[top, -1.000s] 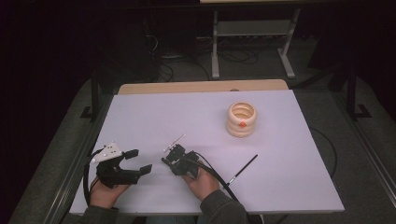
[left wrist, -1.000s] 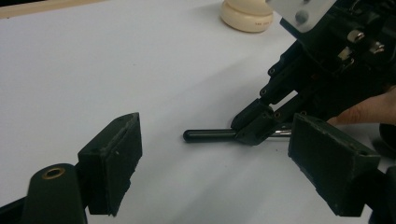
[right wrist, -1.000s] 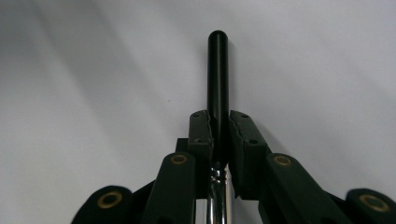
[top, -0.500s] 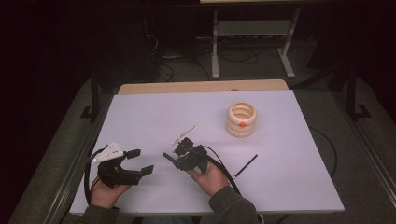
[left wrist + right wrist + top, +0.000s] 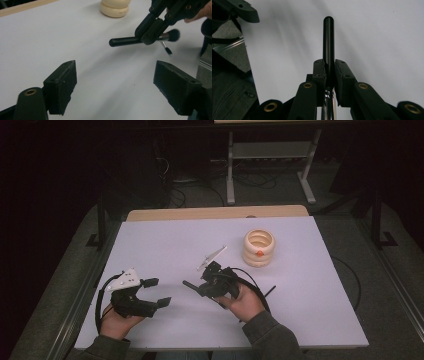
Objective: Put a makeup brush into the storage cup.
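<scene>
Ring stack (image 5: 259,247) beyond held brush (image 5: 130,40)

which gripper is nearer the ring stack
Right. The right gripper, shut on a brush, is mid-table, below and left of the ring stack. The left gripper sits open farther left, near the table's front edge.

Lab-like recording room: white table (image 5: 150,240), dark surroundings, metal stand (image 5: 270,155), loose cables (image 5: 172,195) on carpeted floor.

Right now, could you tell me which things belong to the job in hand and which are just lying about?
In the job: brush, gripped in the right gripper; left gripper, open beside it.

Lying about: ring stack; thin brush on the table; white stick.
</scene>
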{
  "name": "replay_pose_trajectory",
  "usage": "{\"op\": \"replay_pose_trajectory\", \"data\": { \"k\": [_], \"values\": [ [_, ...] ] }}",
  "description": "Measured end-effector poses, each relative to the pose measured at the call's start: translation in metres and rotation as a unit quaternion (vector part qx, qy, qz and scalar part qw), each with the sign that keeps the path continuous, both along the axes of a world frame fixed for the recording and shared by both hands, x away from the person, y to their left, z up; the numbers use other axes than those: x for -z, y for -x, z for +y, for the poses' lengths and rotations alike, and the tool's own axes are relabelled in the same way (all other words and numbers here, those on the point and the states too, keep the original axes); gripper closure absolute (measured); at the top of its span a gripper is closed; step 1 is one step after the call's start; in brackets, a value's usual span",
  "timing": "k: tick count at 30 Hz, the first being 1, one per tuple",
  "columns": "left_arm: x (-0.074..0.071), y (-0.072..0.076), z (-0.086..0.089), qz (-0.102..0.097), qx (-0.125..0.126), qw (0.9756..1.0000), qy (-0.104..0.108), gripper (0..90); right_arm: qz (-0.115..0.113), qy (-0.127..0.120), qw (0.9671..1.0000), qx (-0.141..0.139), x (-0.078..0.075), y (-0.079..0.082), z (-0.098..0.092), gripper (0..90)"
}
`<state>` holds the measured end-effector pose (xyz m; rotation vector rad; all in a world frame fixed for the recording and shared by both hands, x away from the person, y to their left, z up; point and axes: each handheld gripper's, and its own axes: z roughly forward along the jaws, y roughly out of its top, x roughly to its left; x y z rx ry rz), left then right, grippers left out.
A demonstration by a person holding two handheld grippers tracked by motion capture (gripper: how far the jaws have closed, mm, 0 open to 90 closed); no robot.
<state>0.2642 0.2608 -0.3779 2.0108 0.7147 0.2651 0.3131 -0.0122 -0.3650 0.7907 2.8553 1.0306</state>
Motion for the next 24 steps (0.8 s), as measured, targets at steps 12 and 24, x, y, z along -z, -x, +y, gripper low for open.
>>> {"op": "replay_pose_trajectory", "data": {
  "k": [12,24],
  "values": [
    [-0.023,-0.005,-0.018,-0.011,0.063,0.9976,-0.027,23.3,-0.019,-0.012,0.9971,-0.072,-0.028,0.0,-0.032,78.8],
    [-0.036,-0.009,-0.038,-0.008,0.12,0.9913,-0.053,30.1,-0.031,0.002,0.9902,-0.136,-0.05,0.005,-0.046,78.8]
  ]
}}
